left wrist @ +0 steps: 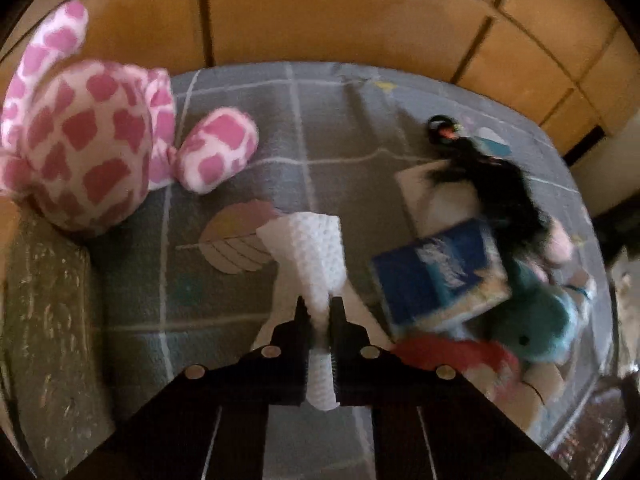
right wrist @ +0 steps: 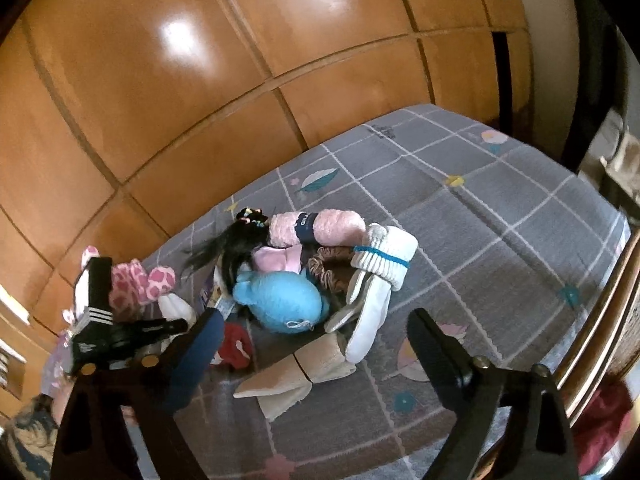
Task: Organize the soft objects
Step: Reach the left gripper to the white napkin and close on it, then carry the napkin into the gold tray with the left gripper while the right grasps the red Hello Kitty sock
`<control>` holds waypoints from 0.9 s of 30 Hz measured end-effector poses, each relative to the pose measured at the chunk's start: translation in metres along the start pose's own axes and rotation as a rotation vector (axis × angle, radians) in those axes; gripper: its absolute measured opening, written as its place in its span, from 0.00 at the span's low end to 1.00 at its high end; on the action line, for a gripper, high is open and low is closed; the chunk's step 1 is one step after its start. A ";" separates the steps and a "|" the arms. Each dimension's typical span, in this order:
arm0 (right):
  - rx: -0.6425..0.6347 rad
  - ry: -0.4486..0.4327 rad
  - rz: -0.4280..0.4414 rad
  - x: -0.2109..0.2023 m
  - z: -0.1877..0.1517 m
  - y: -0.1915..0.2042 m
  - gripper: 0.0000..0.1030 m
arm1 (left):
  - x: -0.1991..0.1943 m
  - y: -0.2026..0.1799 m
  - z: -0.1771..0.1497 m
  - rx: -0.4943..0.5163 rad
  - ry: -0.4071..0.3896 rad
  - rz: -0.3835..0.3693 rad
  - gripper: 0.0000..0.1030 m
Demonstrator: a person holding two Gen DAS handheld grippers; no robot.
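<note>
- The left gripper is clamped tight on a white knitted cloth, which is pinched to a thin waist between the fingers and fans out beyond them over the grey grid-patterned bedspread.
- The cloth's lower end disappears behind the gripper body, so its full length is hidden.
- A pink-and-white spotted plush sits at the bedspread's left edge; its far side is cut off by the frame.
- To the right, a blue box, black hair, a teal plush and something red are smeared by blur and hard to tell apart.
- The right gripper hangs with its fingers spread wide, nothing between them, above the pile.
- In the right wrist view the pile is sharper: a blue plush, white mittens, a pink roll, beige socks.
- One right finger hides part of the red item.
</note>
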State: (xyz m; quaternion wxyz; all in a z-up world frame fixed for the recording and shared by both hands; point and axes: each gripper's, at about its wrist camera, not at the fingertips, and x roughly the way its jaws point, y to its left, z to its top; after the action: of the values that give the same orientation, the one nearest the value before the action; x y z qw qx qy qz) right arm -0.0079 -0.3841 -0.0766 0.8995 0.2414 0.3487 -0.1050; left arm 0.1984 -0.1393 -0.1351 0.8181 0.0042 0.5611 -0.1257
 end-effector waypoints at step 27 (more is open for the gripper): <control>-0.532 0.439 0.042 0.147 -0.032 0.129 0.54 | -0.131 0.008 -0.020 0.120 -0.262 -0.148 0.07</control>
State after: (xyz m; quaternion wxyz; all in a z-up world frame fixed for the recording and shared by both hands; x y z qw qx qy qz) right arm 0.1279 -0.2600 -0.1499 0.8364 0.0224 0.5441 0.0628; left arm 0.1378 -0.1021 -0.0231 0.8711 -0.0046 0.4399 -0.2183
